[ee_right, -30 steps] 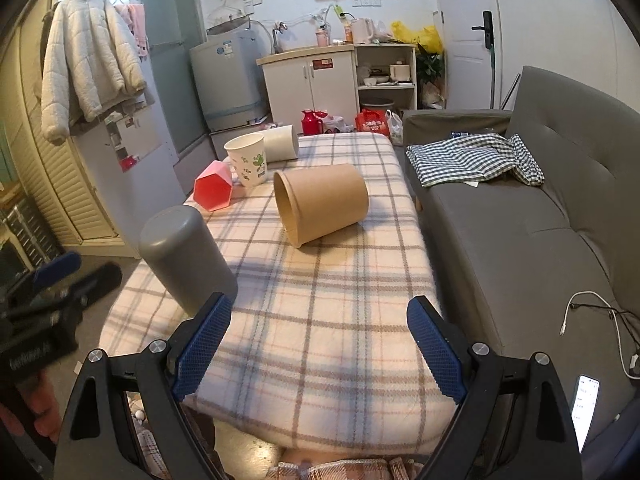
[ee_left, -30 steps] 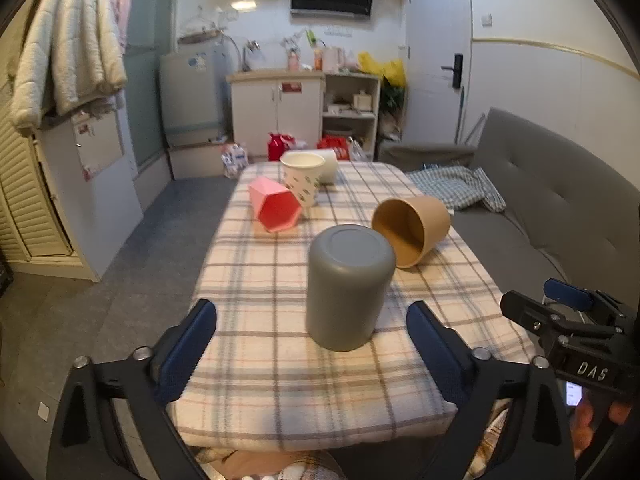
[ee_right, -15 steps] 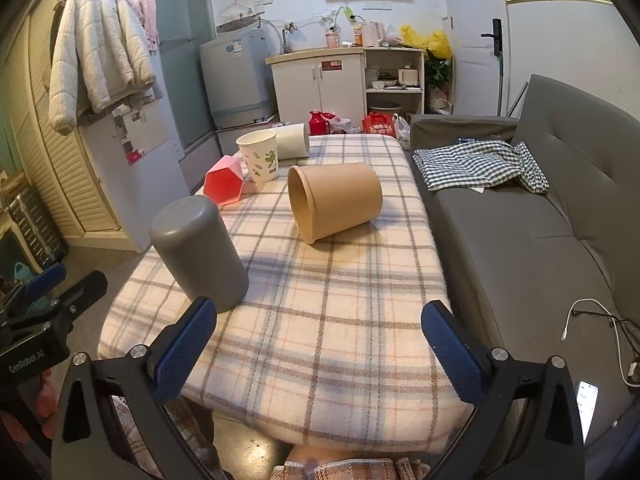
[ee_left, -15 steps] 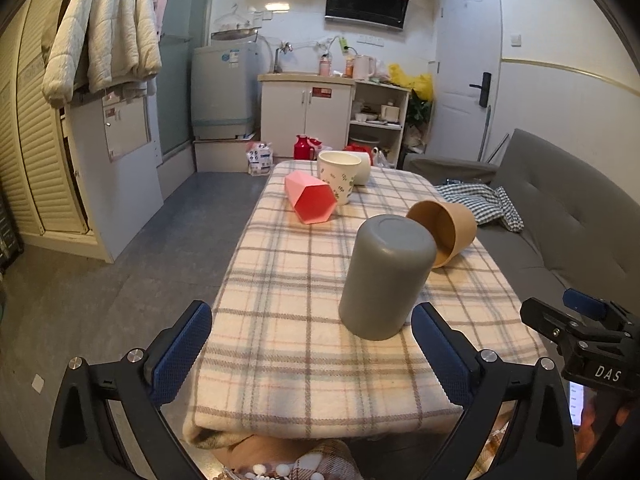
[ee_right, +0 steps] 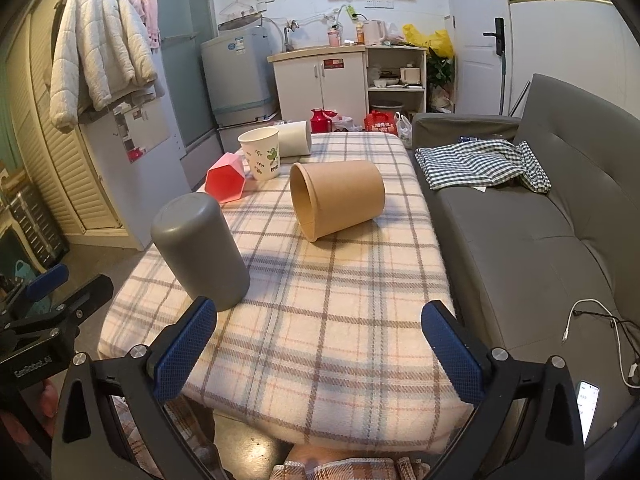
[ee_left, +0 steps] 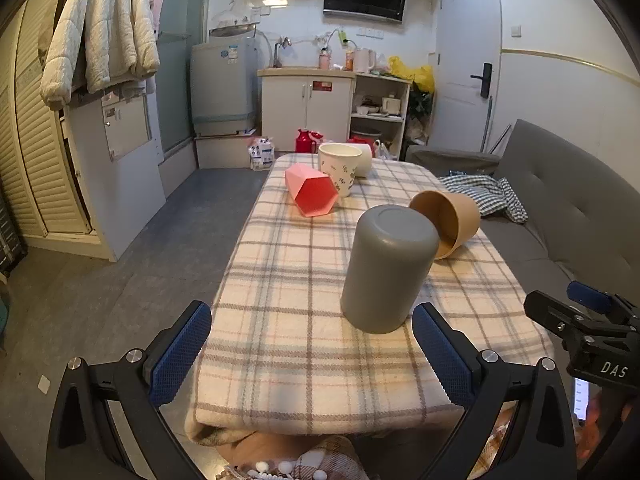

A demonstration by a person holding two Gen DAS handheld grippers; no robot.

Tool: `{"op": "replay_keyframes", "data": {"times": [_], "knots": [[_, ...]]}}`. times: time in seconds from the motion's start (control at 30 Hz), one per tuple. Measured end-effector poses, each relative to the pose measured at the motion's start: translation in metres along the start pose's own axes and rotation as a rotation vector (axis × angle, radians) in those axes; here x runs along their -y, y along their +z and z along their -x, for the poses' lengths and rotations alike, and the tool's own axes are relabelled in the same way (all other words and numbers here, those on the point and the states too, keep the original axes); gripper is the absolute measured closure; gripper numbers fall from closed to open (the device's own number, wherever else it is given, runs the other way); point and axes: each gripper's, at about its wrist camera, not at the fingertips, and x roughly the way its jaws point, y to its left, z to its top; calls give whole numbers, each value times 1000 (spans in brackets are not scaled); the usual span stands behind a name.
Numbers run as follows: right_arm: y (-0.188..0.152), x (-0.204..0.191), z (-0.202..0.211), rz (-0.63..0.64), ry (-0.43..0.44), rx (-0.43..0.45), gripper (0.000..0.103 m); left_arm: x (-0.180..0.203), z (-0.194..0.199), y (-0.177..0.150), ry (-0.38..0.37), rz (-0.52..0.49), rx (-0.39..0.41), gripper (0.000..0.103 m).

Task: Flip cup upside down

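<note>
Five cups (ee_left: 388, 272) on plaid table (ee_left: 304, 344)

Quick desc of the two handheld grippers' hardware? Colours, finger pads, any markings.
Both match: the left gripper and right gripper have black angular frames with triangular cut-outs and silver screw heads. Fingers carry blue pads with a fine cross-hatch texture. Seen from the left camera, the right unit's body reads "DAS" in white; the left unit's body has white lettering too small to read. No cables visible on either.

Bare cloth (ee_right: 320, 320) ahead of right tongs (ee_right: 318, 344); grey cup (ee_right: 200, 250) blocks left, brown cup (ee_right: 340, 200) beyond.
</note>
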Motion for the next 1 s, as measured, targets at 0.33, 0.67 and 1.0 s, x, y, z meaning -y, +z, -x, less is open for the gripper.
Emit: {"op": "replay_keyframes", "data": {"times": [0.33,0.67,1.0], "knots": [[0,3,-1,-14,-2,-3,0,-4,0,0,-3,-4,1,0],[0,4,-1,-14,-2,-3,0,-2,2,-1,-15,-11,3,0],[-1,4,-1,-13,-2,-4,0,-1,2,-1,-14,-13,1,0]]}}
